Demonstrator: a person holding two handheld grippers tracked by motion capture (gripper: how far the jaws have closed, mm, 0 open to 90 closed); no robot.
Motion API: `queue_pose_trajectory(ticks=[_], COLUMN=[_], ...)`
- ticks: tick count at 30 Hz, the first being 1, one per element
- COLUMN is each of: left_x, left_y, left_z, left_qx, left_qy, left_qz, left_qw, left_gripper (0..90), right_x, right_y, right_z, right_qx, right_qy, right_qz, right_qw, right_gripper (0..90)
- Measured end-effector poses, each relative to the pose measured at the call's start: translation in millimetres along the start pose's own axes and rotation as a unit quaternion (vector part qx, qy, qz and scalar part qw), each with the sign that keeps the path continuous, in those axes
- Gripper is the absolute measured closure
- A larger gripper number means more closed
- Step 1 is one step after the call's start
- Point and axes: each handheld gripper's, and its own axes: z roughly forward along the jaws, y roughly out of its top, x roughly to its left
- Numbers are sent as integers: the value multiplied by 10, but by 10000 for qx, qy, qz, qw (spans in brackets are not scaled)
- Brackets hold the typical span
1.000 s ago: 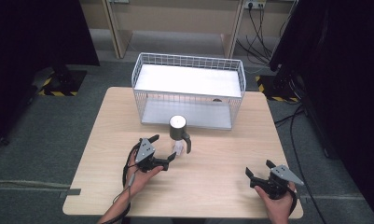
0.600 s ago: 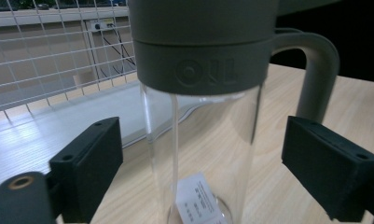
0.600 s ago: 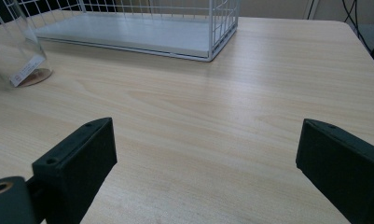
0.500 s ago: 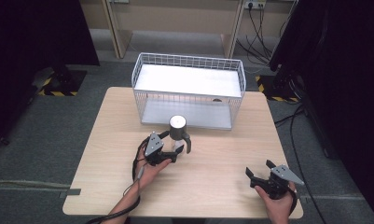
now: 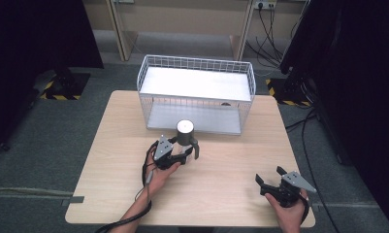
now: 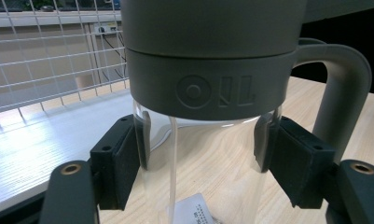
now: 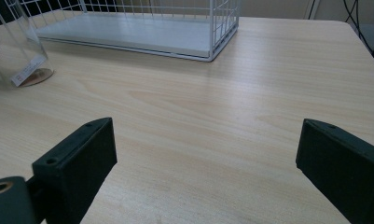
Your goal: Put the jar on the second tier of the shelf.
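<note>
Nearest the person, the right gripper (image 5: pixel 268 183) sits low at the table's (image 5: pixel 231 194) near right corner, close to the front edge, its jaws spread wide with nothing between them. In the right gripper view only bare wood lies between and beyond the two black pads (image 7: pixel 84 154), with open tabletop running all the way to the wire basket (image 7: pixel 175 28).

Farther in and left of centre, the left gripper (image 5: pixel 187 151) reaches forward from the person's left hand (image 5: pixel 159 174). Its jaws stand on either side of a clear glass oil bottle (image 5: pixel 185 136) with a grey cap and a grey handle (image 6: pixel 336 88). In the left gripper view the pads (image 6: pixel 121 161) sit right against the glass just under the grey collar marked OIL, though whether they press it or merely touch cannot be told. The bottle stands upright on the wood, a small white label (image 6: pixel 194 210) low on its side.

Just behind the bottle is the front wall of the white wire basket (image 5: pixel 197 97), which has a white floor and fills the back middle of the table. That wall blocks any straight push forward. Bare wood lies to the bottle's left and right, and a broad clear stretch separates the two grippers.
</note>
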Motion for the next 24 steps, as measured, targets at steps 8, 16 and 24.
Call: queue_pose_trajectory(ticks=[8,16,24], left_x=[-11,-6,3], left_y=[121,367,571], left_z=[-45,-138,-203], left_qx=[-112,-237,-357], left_qy=[49,165,370], left_qz=[29,122,120], left_qw=[9999,9995,9986], left_gripper=[305,305,305], right_x=[-3,1,-1], right_y=[1,1,1], right_z=[0,2,2], right_qx=[9,7,12], right_qy=[15,8,11], right_qz=[8,-8,-3], right_qw=[10000,10000,10000], right_gripper=[53,52,53])
